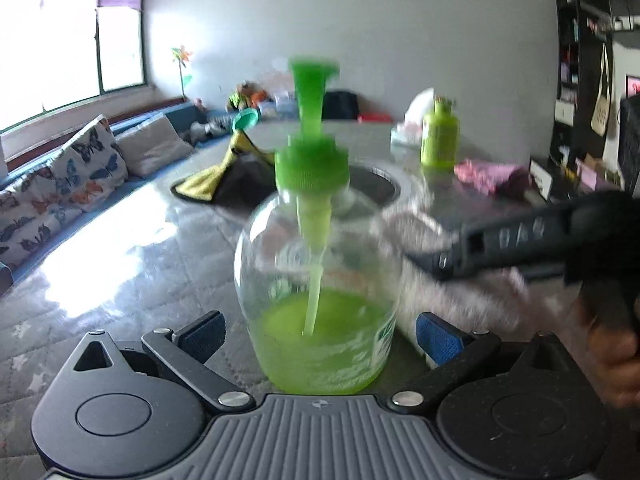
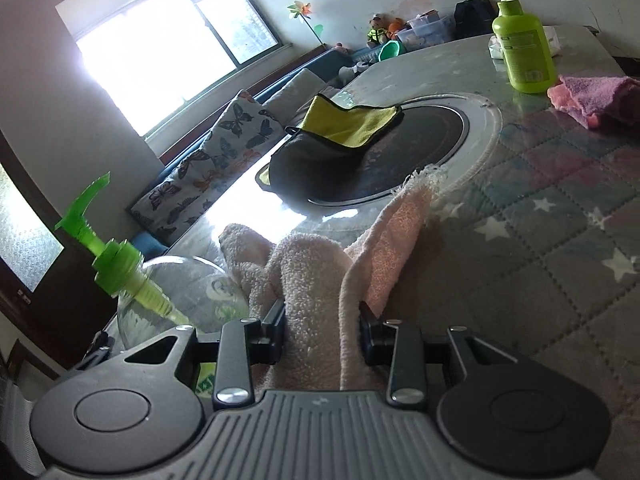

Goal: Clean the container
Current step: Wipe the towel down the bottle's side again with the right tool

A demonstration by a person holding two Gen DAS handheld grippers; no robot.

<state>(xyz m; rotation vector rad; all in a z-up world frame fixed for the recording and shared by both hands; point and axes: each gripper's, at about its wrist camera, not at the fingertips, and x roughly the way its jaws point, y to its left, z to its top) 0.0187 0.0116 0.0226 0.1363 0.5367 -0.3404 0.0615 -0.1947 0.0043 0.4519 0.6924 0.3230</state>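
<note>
You had one clear pump bottle [image 1: 320, 280], a shallow layer of green liquid in its base, standing between the fingers of your left gripper [image 1: 320, 338]; whether the pads pressed it, I could not tell. Your right gripper [image 2: 322, 330] was clamped on one pale pink cloth [image 2: 316, 280] just beside the bottle's glass. On the worktop [image 2: 540, 220] lay two more cloths and one green bottle [image 2: 522, 50].

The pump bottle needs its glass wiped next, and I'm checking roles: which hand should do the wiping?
Right. The right gripper is shut on the pale towel, right beside the pump bottle. The left gripper straddles that bottle's base, so it steadies.
</note>
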